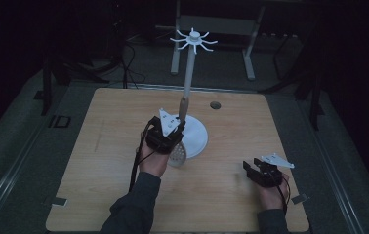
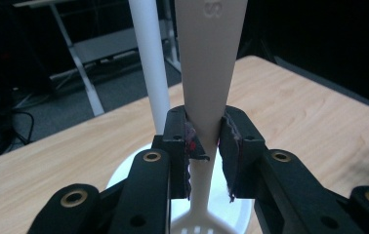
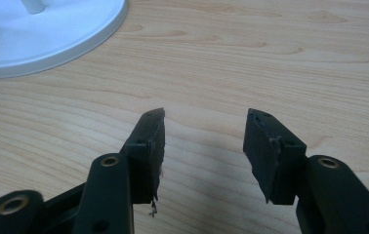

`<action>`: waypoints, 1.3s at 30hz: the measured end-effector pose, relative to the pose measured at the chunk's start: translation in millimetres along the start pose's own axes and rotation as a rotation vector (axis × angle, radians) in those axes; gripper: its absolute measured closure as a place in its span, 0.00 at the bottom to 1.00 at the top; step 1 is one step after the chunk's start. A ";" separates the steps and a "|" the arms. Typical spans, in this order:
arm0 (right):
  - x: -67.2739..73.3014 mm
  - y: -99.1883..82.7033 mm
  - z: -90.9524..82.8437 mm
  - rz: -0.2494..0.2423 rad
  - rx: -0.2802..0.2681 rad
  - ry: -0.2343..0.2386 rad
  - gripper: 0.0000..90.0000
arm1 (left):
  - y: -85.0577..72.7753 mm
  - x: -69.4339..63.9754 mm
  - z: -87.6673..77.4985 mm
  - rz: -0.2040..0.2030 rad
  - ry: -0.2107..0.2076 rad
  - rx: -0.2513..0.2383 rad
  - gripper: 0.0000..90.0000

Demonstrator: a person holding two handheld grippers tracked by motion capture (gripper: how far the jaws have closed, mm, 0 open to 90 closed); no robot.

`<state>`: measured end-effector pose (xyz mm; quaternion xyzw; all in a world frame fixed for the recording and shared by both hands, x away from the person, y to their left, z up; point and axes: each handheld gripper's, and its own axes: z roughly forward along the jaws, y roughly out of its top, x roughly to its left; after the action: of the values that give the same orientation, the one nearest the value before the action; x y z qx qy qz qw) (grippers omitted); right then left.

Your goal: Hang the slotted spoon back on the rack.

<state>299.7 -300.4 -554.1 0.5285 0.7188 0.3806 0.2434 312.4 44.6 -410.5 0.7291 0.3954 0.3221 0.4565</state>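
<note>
high view / surface: one light wood surface (image 1: 114, 146), a small dark round hole (image 1: 215, 105) near its far edge; grey floor around it, room dark, a white frame (image 1: 212, 29) standing behind.
high view / stand: one white stand (image 1: 192, 97), round base on the surface, tall pole, ring of hooks at the top.
high view / spatula: one slotted spatula (image 1: 179, 146), wooden handle end leaning up beside the pole, slotted head low at the base's near edge.
high view / left tool: left tool (image 1: 165, 134) at the spatula, just beside the base.
high view / right tool: right tool (image 1: 258, 171) low at the near right of the surface, well apart from the stand.
left gripper view / left tool: jaws clamped on the spatula's narrow neck (image 2: 207, 122), one pad each side; pole (image 2: 151, 63) just behind, base under the slotted head.
right gripper view / right tool: right tool (image 3: 204, 146) jaws apart, nothing between them, bare wood under; base edge (image 3: 75, 34) at top left.
count: two tools, one stand, one spatula.
</note>
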 end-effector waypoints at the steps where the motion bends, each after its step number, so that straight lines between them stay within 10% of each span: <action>1: 0.0 0.0 0.0 0.000 0.000 0.000 0.55 | 0.0 0.0 0.0 0.000 0.000 0.000 0.83; 39: -3.4 -2.3 2.4 0.012 0.011 -0.010 0.55 | 41.4 -7.9 -4.6 -0.071 0.143 -0.143 0.82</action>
<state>301.3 -303.2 -557.6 0.5360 0.7165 0.3752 0.2419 316.4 28.4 -371.5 0.6554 0.4284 0.3845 0.4890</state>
